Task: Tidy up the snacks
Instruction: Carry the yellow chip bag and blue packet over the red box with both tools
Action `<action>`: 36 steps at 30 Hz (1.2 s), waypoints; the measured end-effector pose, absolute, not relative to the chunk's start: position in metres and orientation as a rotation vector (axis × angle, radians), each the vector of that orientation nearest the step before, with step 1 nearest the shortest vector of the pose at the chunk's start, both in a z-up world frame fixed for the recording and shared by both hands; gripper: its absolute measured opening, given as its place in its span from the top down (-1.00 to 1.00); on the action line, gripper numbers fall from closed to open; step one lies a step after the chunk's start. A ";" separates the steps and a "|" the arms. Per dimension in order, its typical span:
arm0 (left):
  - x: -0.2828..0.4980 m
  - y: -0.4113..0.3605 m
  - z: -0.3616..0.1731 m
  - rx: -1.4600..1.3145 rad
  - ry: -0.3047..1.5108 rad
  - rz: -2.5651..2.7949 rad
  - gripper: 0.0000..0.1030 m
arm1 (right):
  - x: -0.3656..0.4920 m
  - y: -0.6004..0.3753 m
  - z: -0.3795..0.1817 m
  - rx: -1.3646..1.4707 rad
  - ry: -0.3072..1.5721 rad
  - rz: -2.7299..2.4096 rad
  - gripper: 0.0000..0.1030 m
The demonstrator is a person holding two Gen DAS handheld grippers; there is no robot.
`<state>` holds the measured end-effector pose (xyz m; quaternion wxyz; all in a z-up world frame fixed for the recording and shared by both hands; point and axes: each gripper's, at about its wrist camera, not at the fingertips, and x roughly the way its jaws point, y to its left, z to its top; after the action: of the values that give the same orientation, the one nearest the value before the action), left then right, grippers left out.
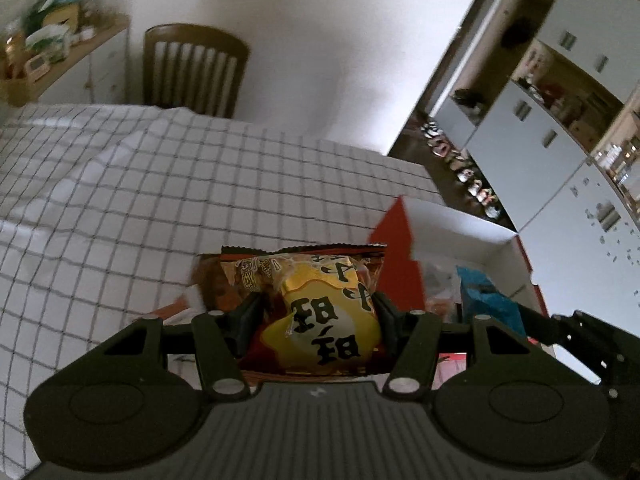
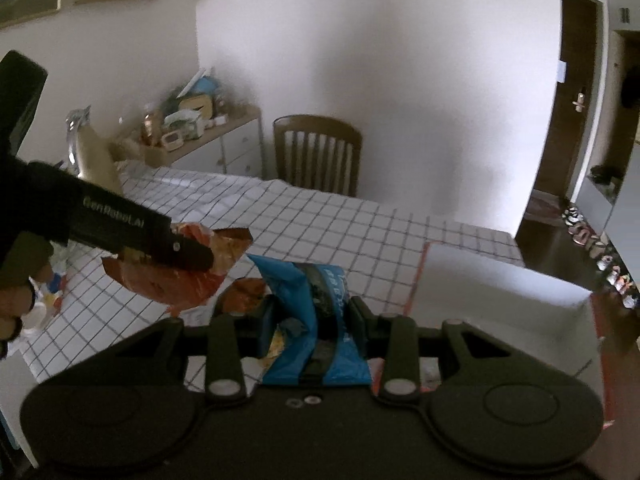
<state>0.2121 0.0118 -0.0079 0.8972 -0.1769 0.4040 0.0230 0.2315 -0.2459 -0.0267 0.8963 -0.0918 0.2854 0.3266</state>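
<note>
An orange and yellow snack packet [image 1: 320, 300] with black characters sits pinched between the jaws of my left gripper [image 1: 318, 310], held above the checked tablecloth [image 1: 160, 200]. My right gripper [image 2: 314, 316] is shut on a crumpled blue snack packet [image 2: 316, 292], also lifted off the table. A red box [image 2: 500, 292] with a white inside stands open at the right, just beyond both packets. In the right wrist view the left gripper [image 2: 188, 258] comes in from the left with its orange packet [image 2: 172, 284]. The blue packet [image 1: 488, 300] shows at the box [image 1: 460, 232] in the left wrist view.
Another brown-orange snack [image 2: 244, 292] lies on the cloth, and several more packets [image 2: 44, 304] lie at the table's left edge. A wooden chair [image 2: 320, 152] stands at the far side. A cluttered sideboard [image 2: 208, 128] is back left; shoes [image 1: 472, 176] line the floor at right.
</note>
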 end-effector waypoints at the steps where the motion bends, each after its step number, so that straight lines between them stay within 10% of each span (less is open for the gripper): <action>1: 0.215 0.004 -0.007 -0.359 0.834 0.040 -0.13 | 0.234 -0.251 -0.025 -0.190 0.587 0.668 0.27; 36: 0.350 -0.208 -0.073 -0.118 1.007 -0.081 -0.14 | 0.377 -0.411 -0.082 -0.163 0.723 0.405 0.27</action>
<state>0.3501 -0.2080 -0.0730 0.8734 -0.0566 0.4822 -0.0386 0.3767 -0.4110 -0.0820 0.9122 -0.0790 0.3507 0.1967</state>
